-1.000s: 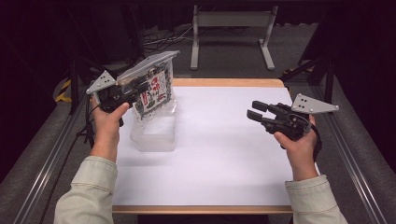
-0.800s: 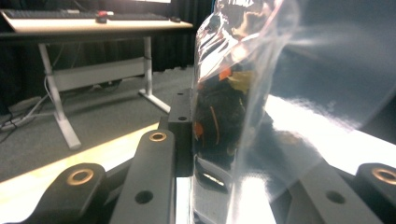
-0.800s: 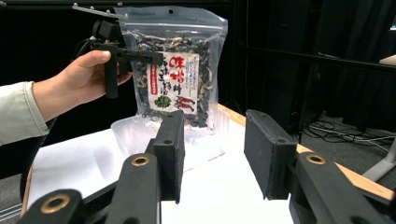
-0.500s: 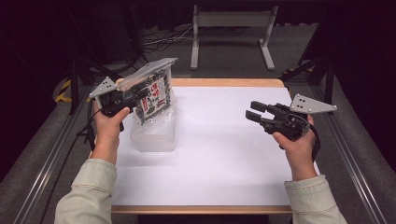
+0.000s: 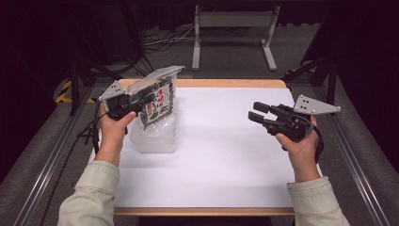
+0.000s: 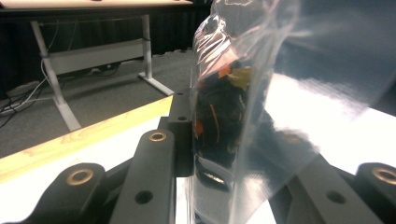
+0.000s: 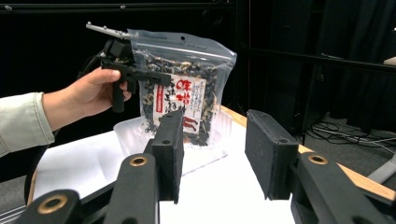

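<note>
Near edge of high view: two pale sleeves enter from 6 o'clock, one hand on each tool.

Right gripper (image 5: 258, 113) is held above the white table (image 5: 221, 155) at about 3 o'clock, jaws pointing toward 9 o'clock. Jaws stand apart with nothing between them; the right gripper view shows a clear gap between the two black pads (image 7: 170, 149), so this claw is released and empty. Grey three-cornered plate sits on top of it.

Left gripper (image 5: 153, 96) is at about 10 o'clock on the table, raised off the surface. It is clenched on the snack bag (image 5: 157, 101), a clear zip pouch of dark dried pieces with a red-and-white label. In the left gripper view the plastic (image 6: 233, 107) runs straight between the jaws, pinched at the bag's side edge. In the right gripper view the pouch (image 7: 184, 88) hangs roughly upright, zip end up, grasped on its upper left side.

Directly beneath the bag sits a clear plastic tray (image 5: 155, 139), on the table at 9 to 10 o'clock. The bag's lower end is at or inside the tray's rim; whether it touches the bottom cannot be told.

Far side, 12 o'clock: a grey metal frame stand (image 5: 233, 23) on the dark floor beyond the table's wooden edge, with cables lying at 11 o'clock.
</note>
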`<move>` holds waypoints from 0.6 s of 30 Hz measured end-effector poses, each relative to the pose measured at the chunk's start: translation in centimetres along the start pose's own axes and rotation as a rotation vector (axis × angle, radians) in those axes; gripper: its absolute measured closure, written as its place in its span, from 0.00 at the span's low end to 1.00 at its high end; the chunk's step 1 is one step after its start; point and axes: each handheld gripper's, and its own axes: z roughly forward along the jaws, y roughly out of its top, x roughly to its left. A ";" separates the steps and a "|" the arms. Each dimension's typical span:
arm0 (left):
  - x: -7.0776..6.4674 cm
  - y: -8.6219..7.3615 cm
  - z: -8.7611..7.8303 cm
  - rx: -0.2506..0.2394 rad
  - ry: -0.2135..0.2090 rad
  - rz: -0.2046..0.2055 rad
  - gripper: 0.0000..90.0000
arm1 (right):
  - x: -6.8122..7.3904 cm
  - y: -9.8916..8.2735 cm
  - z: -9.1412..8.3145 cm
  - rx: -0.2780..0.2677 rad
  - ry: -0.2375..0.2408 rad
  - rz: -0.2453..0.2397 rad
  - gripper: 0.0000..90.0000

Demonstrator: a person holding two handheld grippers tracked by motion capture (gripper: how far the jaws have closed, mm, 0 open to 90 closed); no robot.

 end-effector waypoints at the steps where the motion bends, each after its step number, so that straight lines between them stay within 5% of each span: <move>1: 0.1 -0.2 0.1 0.007 0.007 -0.001 0.80 | 0.0 0.0 0.0 0.000 0.000 0.000 0.65; 11: 0.5 -1.1 -0.2 -0.001 -0.008 -0.001 0.80 | 0.0 -0.1 0.3 0.006 0.001 0.001 0.64; 18: 1.5 -2.8 -1.2 -0.039 -0.021 -0.062 0.80 | 0.1 -0.2 0.3 0.008 0.005 0.003 0.64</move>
